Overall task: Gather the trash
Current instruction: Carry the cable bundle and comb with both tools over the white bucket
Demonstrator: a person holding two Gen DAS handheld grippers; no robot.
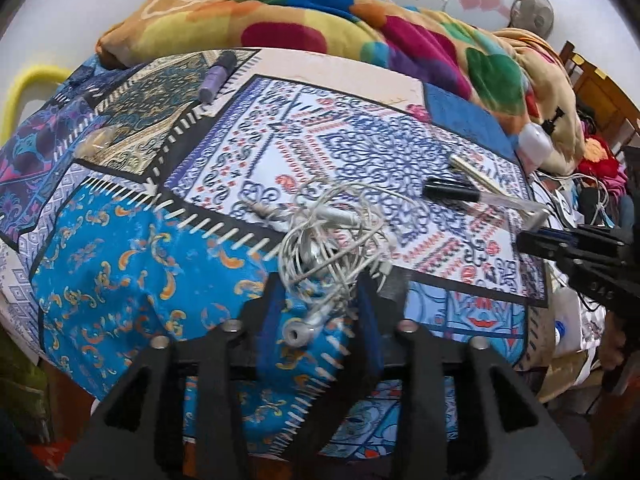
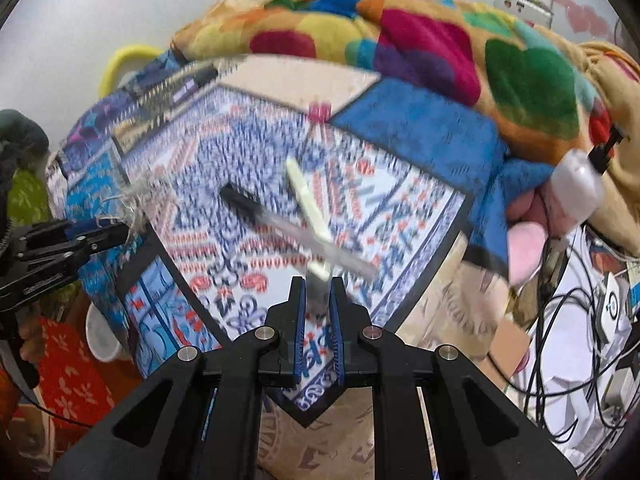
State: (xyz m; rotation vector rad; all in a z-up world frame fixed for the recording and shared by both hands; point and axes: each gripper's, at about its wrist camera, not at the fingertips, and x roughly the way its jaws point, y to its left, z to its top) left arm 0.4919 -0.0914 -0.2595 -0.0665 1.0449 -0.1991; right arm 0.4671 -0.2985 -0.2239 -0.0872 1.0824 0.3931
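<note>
A tangle of white earphone cable point(image 1: 334, 236) lies on the patterned bedspread point(image 1: 120, 256). My left gripper point(image 1: 320, 292) is open, its jaws on either side of the tangle's near end. A black-capped clear pen point(image 1: 472, 195) and a cream stick point(image 1: 476, 174) lie crossed to the right. In the right wrist view my right gripper point(image 2: 318, 284) is nearly shut on the near end of the cream stick point(image 2: 306, 200); the pen point(image 2: 256, 210) lies across it. The view is blurred. A purple tube point(image 1: 216, 78) and a clear wrapper point(image 1: 94, 142) lie at the far left.
A colourful rumpled blanket point(image 1: 360, 28) is heaped along the back. A white bottle point(image 2: 576, 186) and a clutter of cables and papers point(image 2: 580, 320) sit off the bed's right edge. A yellow handle point(image 1: 24, 88) shows at far left.
</note>
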